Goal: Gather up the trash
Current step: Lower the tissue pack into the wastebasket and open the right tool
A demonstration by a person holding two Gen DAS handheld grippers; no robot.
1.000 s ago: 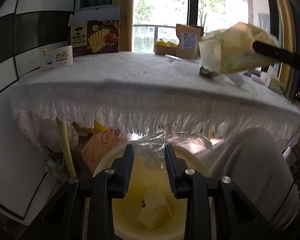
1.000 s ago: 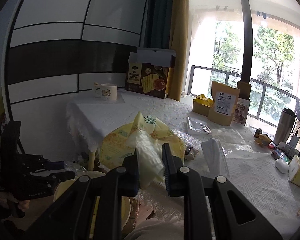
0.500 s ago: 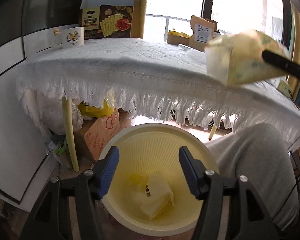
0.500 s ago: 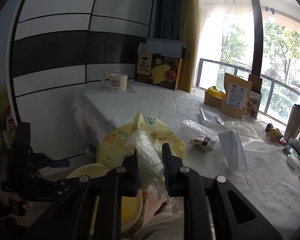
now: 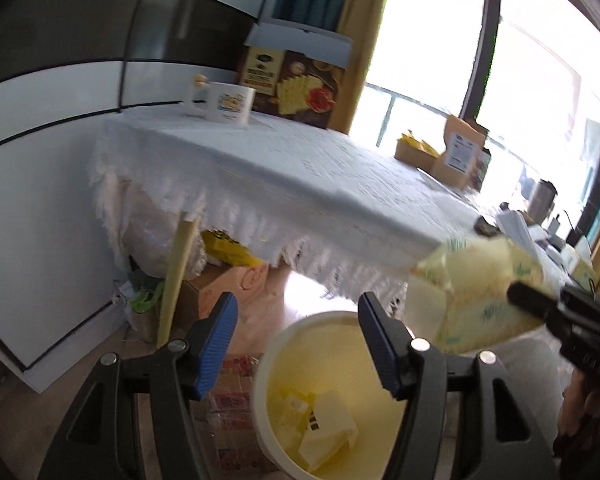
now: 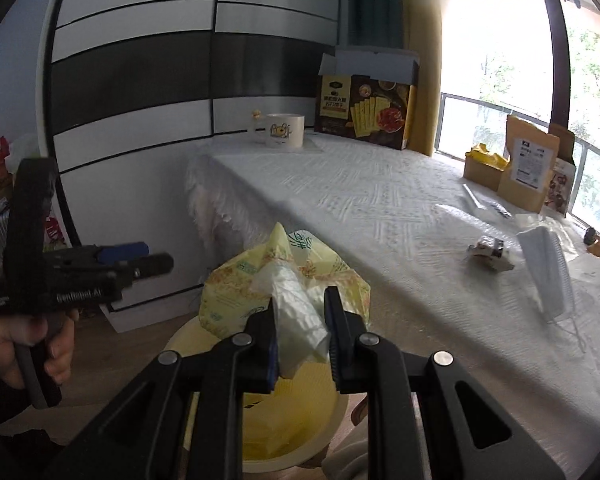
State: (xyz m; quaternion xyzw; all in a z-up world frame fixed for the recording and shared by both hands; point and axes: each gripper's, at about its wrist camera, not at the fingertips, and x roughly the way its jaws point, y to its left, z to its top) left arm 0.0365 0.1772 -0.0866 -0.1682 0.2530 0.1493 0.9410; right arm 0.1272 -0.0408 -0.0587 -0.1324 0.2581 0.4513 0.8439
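Gripping a crumpled yellow-and-white plastic wrapper (image 6: 288,284), the right gripper (image 6: 300,332) has its two black fingers clamped tight on the white part, and the bundle hangs in the air just above the round pale-yellow plastic bin (image 6: 256,432), at the near edge of the table. Over in the left wrist view, the left gripper (image 5: 296,344) shows its blue-padded fingers (image 5: 216,344) spread wide apart, nothing between them, poised over that same bin (image 5: 268,360), where pale yellow scraps (image 5: 324,428) already lie at the bottom. On the white lace tablecloth (image 6: 380,208), a small crumpled wrapper (image 6: 488,252) and a white face mask (image 6: 548,272) lie near each other on the right. Far back stand a white cartoon mug (image 6: 280,130) and a dark cracker box (image 6: 364,112), well apart from the action.
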